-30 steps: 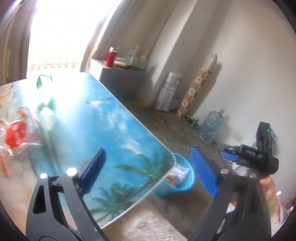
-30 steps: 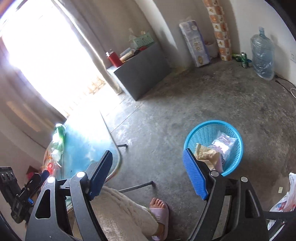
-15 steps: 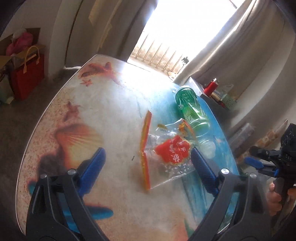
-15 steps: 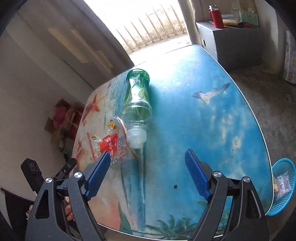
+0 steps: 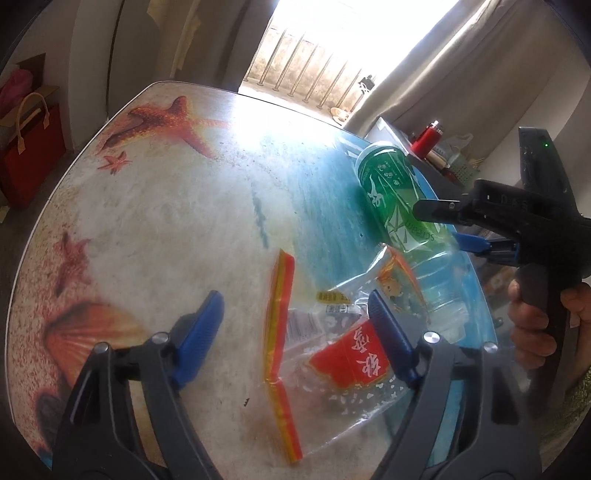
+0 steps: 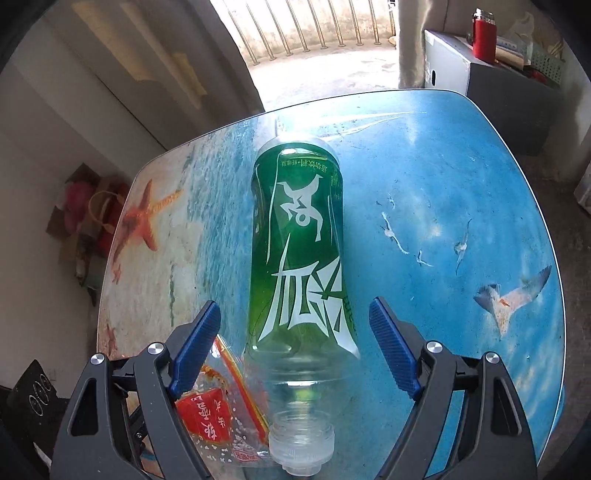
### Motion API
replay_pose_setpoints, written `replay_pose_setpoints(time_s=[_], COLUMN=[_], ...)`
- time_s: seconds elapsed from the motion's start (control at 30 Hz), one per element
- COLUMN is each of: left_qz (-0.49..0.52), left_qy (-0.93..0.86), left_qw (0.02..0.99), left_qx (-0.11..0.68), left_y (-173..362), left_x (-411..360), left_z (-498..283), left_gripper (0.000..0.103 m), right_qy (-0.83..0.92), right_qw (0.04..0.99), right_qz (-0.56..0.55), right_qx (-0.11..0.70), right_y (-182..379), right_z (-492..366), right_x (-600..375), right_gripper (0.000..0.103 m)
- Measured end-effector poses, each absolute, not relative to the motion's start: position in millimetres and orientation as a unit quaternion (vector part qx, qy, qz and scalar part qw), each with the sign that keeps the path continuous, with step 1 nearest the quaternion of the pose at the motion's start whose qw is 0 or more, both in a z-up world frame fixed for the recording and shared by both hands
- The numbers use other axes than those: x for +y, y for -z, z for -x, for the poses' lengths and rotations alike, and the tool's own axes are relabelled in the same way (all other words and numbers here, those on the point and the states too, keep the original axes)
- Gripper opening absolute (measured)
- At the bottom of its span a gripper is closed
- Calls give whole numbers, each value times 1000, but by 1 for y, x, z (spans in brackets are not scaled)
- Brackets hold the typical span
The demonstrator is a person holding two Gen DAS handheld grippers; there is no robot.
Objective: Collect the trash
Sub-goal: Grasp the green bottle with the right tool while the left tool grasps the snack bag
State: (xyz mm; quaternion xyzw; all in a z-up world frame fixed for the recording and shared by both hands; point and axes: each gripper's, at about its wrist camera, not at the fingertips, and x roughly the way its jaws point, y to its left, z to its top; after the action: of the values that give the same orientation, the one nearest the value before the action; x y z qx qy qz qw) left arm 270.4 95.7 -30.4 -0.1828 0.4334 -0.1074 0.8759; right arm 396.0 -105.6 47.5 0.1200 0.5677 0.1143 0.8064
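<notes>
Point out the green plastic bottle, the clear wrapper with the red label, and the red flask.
Green plastic bottle [image 6: 299,258], right wrist view, on its printed label.
Clear plastic wrapper with red label [image 5: 351,363], left wrist view, on the label.
Red flask [image 6: 484,35], right wrist view, on its body.

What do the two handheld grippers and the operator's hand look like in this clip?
Both the left gripper and right gripper have dark grey plastic arms with triangular cut-outs, silver pivot bolts and ribbed blue finger pads. The right gripper's black pistol-grip body carries a green LED; the bare hand holding it shows a patterned cuff.
</notes>
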Motion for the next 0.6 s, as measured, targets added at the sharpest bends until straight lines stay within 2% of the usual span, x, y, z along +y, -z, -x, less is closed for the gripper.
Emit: replay_pose_setpoints(time_s=[0.1,0.13,0.2,0.43,0.6], left_qz=[195,193,189,167,163], left_qy=[115,116,117,109,102], left_qw=[874,876,878,883,883], left_qx=[429,427,424,426,428], left_y=[32,32,29,33,33], left_x=[95,95,92,84,86], left_z=[-280,-282,-281,-284,-274], left_gripper=[61,55,51,32,25], right_qy=[-114,-115,-113,-105,-95], right_qw=[802,802,801,811,819], right_qz=[-125,-126,-126,-133,-133], right_qx=[572,572,575,560,550], right_y=[-40,-39,-37,-37,-36], right_z=[-403,-404,-401,-376,-345], right_x=[-106,-105,-105,-123,-135], right_gripper=[79,76,58,57,57])
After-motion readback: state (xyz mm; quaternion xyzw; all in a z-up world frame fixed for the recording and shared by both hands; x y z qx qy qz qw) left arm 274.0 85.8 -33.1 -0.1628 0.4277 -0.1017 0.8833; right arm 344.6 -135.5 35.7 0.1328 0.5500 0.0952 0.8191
